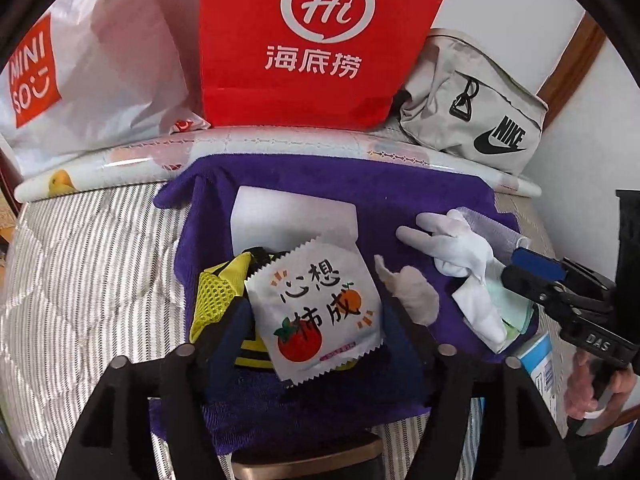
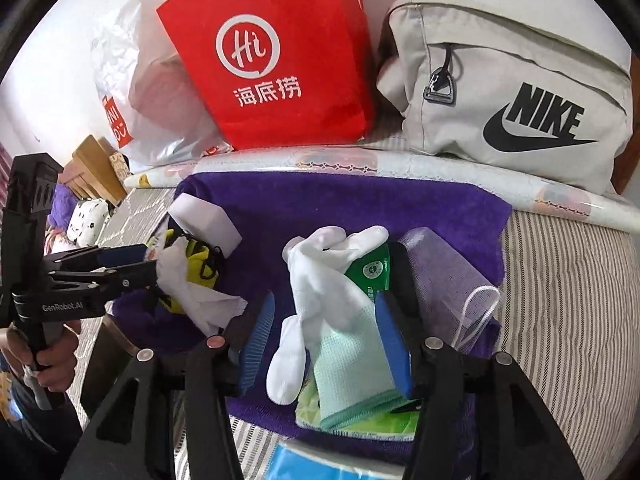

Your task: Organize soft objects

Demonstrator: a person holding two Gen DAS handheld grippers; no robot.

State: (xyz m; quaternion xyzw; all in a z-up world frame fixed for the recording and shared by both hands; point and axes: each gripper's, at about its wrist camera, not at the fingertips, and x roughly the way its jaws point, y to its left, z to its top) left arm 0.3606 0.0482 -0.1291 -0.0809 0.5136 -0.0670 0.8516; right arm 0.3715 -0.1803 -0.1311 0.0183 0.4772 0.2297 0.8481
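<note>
Left wrist view. The left tongs (image 1: 316,320) stand wide, with nothing gripped. The white snack packet (image 1: 320,312) lies directly between their 2 fingers, on top of a yellow mesh pouch (image 1: 218,292) and partly over a white foam block (image 1: 292,216), all resting on the purple towel (image 1: 360,184) spread on the striped bed (image 1: 80,260). The packet's long axis runs roughly along the tongs' pointing line, tilted slightly to the right at the top, so the fingers flank its 2 long sides. The pads do not appear to press on it. The left tongs point steeply downward at the pile. The right tongs (image 1: 516,268) enter from the right edge, their tips at a heap of white gloves (image 1: 452,240).

Right wrist view. The right tongs (image 2: 328,344) stand moderately wide, astride the gloves (image 2: 320,272) and a pale green cloth (image 2: 352,360). Both run lengthwise away from the camera, in line with the fingers. The right blue pad lies against or just beside the cloth's edge, while the left pad stands clear, so no grip is judged. A green packet (image 2: 372,272) sits beneath the gloves. The right tongs also point steeply downward.

Judgement: each hand is nearest its own pile, the left to the packet and the right to the gloves.
</note>
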